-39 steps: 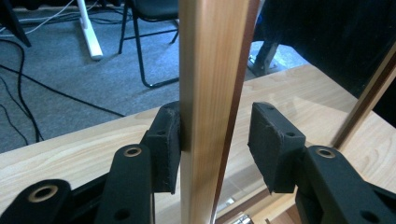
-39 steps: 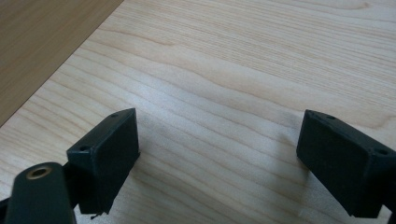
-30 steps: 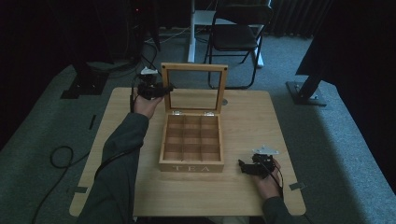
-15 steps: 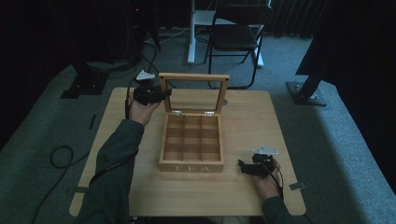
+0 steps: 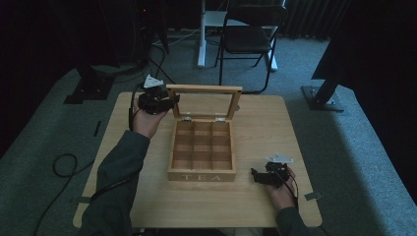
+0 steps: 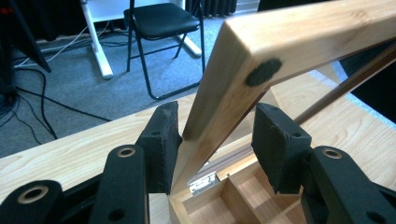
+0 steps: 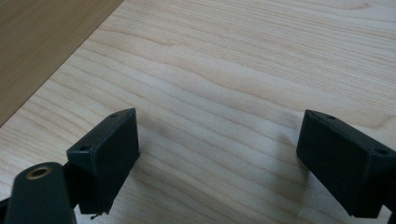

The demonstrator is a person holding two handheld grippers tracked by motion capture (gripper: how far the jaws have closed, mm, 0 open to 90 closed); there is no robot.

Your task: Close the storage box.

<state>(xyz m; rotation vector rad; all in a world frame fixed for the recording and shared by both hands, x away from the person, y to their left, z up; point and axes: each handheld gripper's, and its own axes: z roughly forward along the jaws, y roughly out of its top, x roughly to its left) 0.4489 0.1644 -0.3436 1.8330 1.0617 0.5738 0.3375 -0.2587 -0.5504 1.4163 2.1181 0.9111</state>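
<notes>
Resting low at the near right of the surface [image 5: 147, 196], the right hand-held gripper [image 5: 259, 176] lies in the person's right hand [image 5: 280, 192] just right of the box's front wall, apart from it; its own view shows the jaws spread wide over bare wood with nothing between them, so it looks parked out of the way while the other hand works. In the middle of the surface sits the wooden tea box [image 5: 202, 150], its front lettered TEA and its nine compartments open to view and, as far as the high view tells, empty. Its glass-paned lid [image 5: 204, 102] stands raised on the hinges at the far edge, close to upright and leaning a little toward the far side. At the far left, the left hand-held gripper [image 5: 171, 100] is at the lid's left upright; in its own view the frame's wooden rail [image 6: 219, 102] passes between the two pads [image 6: 163, 144], the left pad seeming to touch the wood while the right pad stands off with a gap, so the jaws straddle the frame loosely and do not pinch it. That placement suits steering the lid about its hinges. The left forearm [image 5: 118, 172] reaches far up the left side of the box, wrist bent inward, the palm cupped under the tool and its cable [image 5: 132, 105] looping behind.
</notes>
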